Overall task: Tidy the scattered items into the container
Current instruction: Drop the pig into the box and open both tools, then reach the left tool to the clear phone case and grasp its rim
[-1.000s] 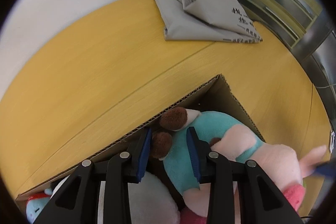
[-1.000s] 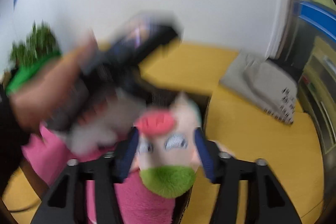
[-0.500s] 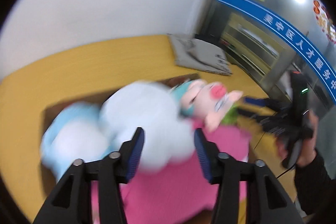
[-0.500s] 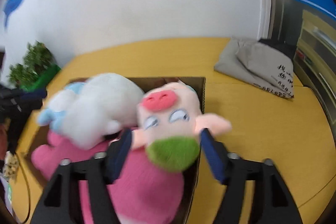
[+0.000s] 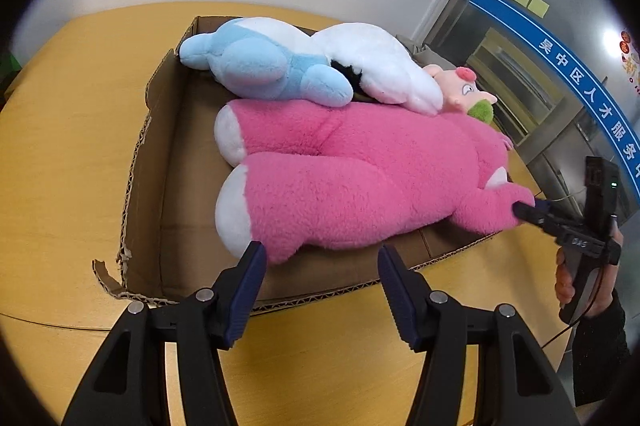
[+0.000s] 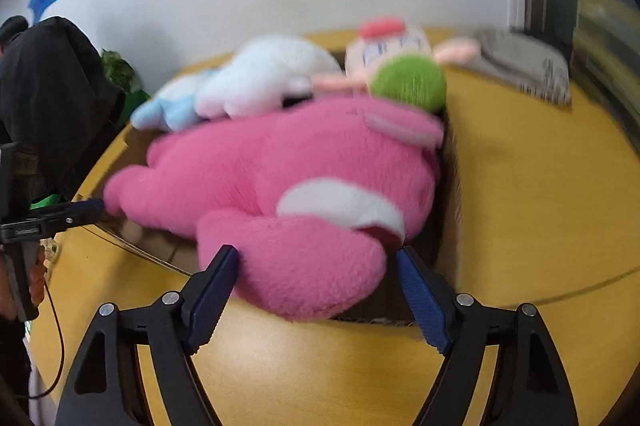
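Left wrist view: the left tool hangs spread wide and empty above the near wall of the cardboard box. The right tool, also spread with nothing clamped, straddles the pink plush without touching it. That plush fills the box on the yellow tabletop; a blue-and-white plush and pig plush lie behind it.

Opposed close views, shared box
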Action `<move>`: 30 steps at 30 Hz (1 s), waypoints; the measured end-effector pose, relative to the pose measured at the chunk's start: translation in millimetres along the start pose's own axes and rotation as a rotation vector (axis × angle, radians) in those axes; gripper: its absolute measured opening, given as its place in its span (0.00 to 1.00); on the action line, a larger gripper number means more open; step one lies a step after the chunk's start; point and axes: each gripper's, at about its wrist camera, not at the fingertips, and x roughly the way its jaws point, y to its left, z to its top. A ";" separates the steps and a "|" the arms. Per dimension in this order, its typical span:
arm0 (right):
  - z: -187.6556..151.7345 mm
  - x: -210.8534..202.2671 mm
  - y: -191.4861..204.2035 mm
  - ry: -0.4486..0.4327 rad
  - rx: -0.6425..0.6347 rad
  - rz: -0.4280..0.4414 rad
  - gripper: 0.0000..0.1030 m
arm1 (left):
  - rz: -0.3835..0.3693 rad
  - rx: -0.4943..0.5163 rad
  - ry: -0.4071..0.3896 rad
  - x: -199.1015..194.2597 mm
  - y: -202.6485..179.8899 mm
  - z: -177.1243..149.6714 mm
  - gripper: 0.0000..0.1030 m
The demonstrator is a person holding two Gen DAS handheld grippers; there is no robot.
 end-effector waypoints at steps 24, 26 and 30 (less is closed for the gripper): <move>-66.0 -85.6 82.4 -0.072 -0.250 -0.036 1.00 | 0.121 0.011 -0.111 -70.7 -65.8 -78.5 0.74; -76.1 -94.8 93.2 -0.098 -0.237 -0.018 1.00 | 0.144 0.023 -0.119 -75.3 -73.6 -85.8 0.74; -102.4 -95.3 102.7 -0.073 -0.218 -0.005 1.00 | 0.165 0.038 -0.124 -81.0 -87.1 -106.4 0.74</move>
